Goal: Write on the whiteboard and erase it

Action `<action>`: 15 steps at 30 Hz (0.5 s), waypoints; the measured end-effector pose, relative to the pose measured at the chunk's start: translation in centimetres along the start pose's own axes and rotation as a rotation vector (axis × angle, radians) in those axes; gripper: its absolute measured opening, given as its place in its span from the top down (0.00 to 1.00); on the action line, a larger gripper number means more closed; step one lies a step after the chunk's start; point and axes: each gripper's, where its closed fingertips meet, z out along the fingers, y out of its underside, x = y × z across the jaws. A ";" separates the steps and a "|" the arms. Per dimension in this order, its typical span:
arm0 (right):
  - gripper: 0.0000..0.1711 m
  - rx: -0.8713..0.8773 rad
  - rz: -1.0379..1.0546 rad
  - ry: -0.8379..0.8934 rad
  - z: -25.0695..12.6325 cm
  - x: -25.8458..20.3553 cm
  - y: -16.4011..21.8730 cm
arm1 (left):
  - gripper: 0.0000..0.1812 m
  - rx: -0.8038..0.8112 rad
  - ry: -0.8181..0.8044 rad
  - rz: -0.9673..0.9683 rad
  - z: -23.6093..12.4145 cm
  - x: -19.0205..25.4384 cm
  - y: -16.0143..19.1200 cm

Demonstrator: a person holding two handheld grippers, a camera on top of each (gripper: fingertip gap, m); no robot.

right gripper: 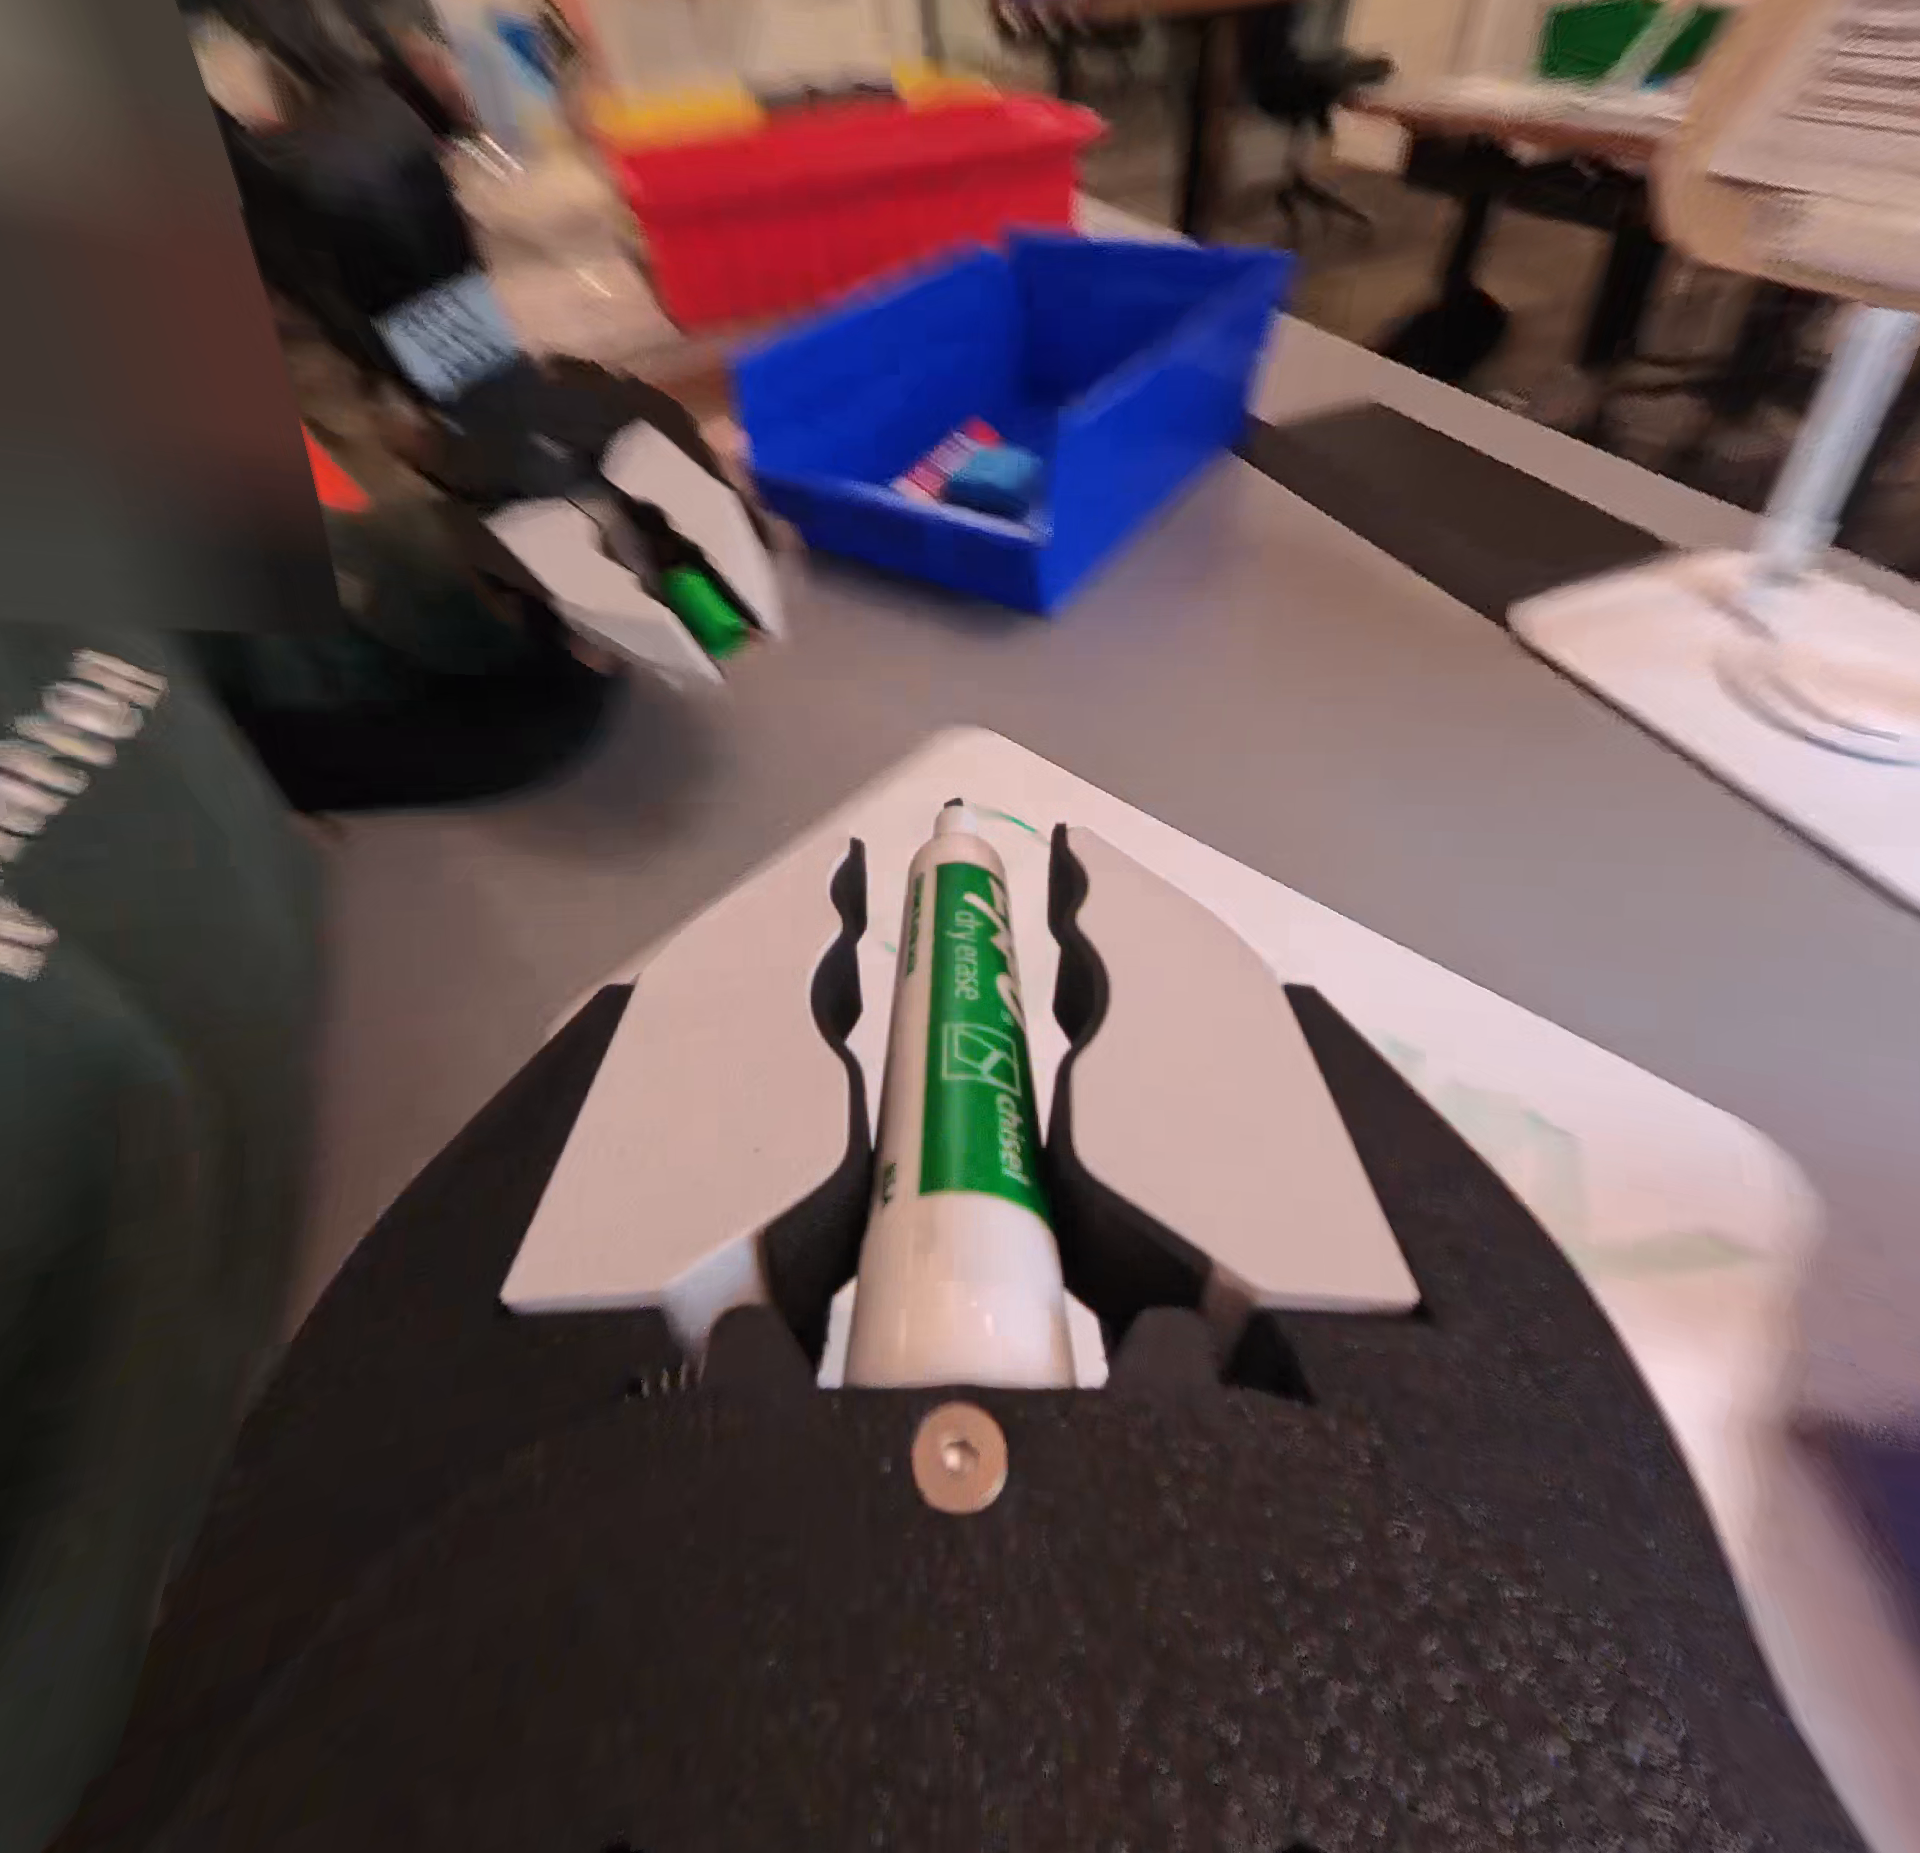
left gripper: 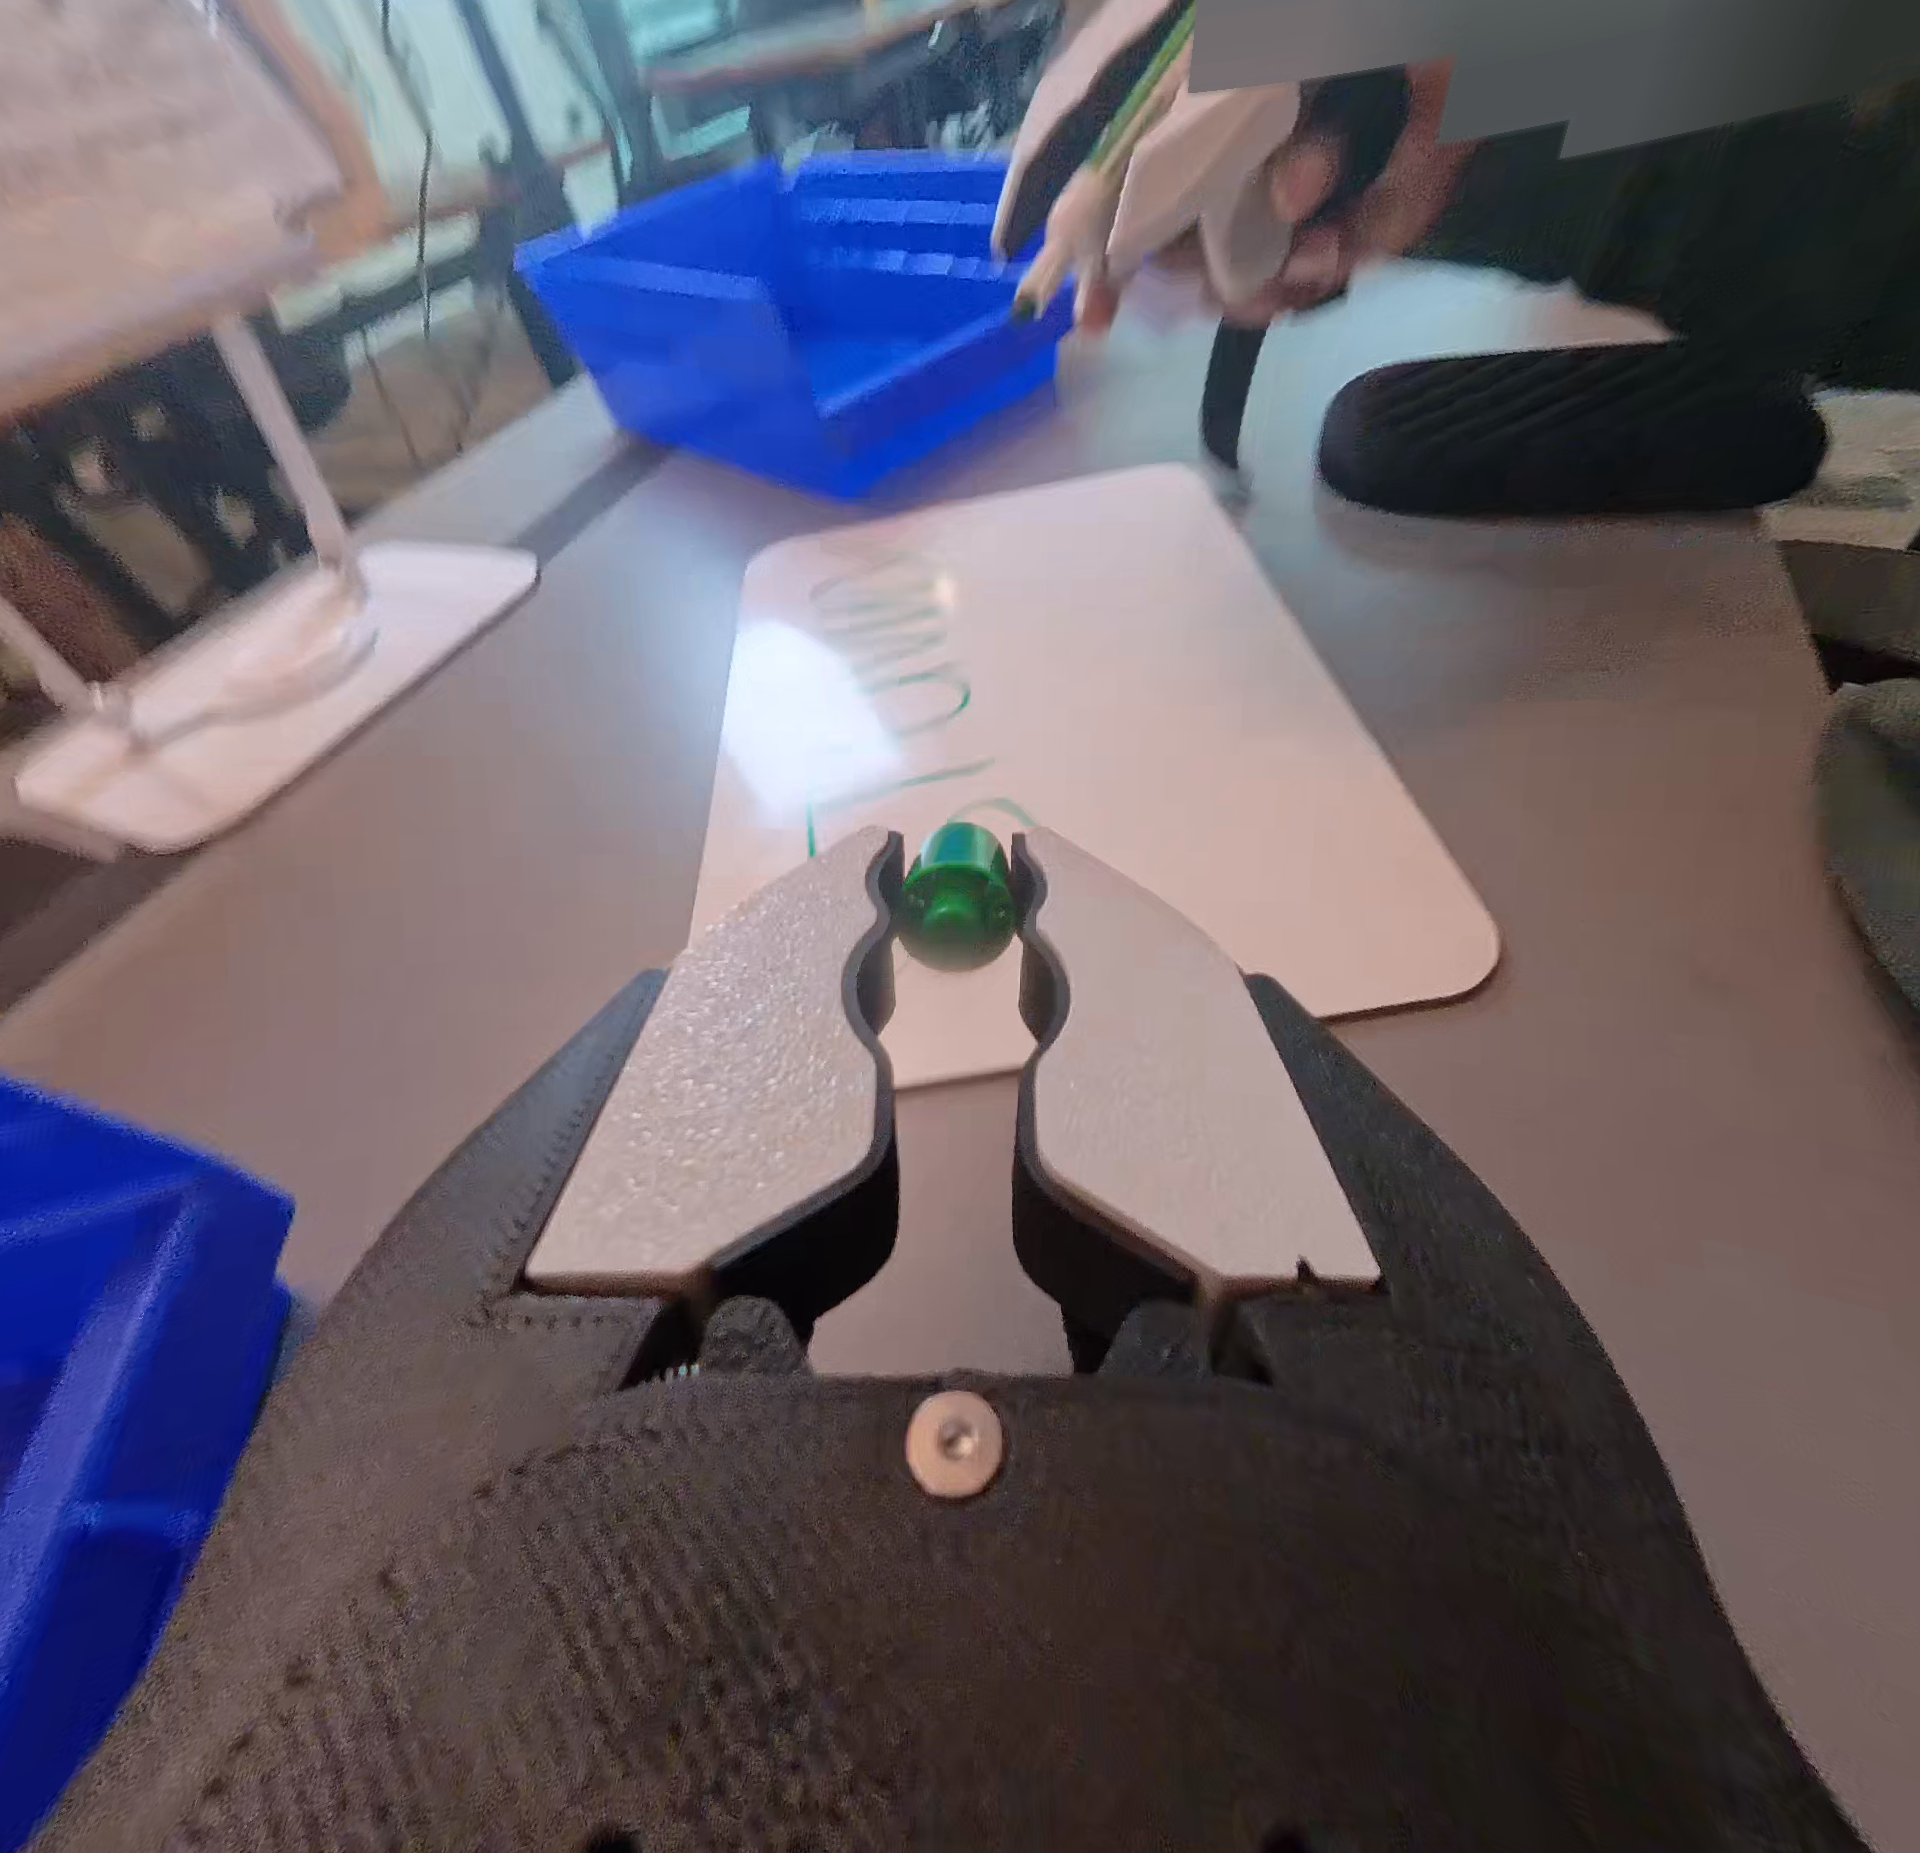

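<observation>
- Whiteboard (left gripper: pixel 1195 764): flat, glossy, round-cornered, lying on grey tabletop (left gripper: pixel 468 972); green strokes along its left edge.
- Blue bin (right gripper: pixel 1039 421): ribbed plastic, beyond whiteboard's far edge; contains blue eraser (right gripper: pixel 992 484).
- Left gripper (left gripper: pixel 954 904): narrow, clamping green cap (left gripper: pixel 951 894) above whiteboard's near edge.
- Right gripper (right gripper: pixel 956 847): closed around white-and-green marker (right gripper: pixel 961 1076), tip near whiteboard corner.

Lab-like workroom, grey worktable (right gripper: pixel 1299 681), blue parts bins (right gripper: pixel 1018 421), red crate (right gripper: pixel 852 203)

Both wrist views low, close — sharing whiteboard (left gripper: pixel 1091 754), blue bin (right gripper: pixel 1013 421)
</observation>
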 end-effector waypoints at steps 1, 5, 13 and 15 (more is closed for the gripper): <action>0.80 0.060 0.037 -0.074 0.9 -2.0 -0.4 | 0.89 0.051 0.015 0.049 0.0 0.8 -0.9; 0.80 0.197 0.155 -0.291 4.3 -7.4 -1.2 | 0.89 0.204 0.043 0.177 -0.3 3.5 -3.7; 0.80 0.298 0.400 -0.439 6.4 -9.4 -1.7 | 0.89 0.234 0.004 0.170 0.4 4.4 -4.7; 0.80 0.304 0.427 -0.456 6.3 -9.8 -1.7 | 0.89 0.232 -0.012 0.177 0.6 4.4 -4.8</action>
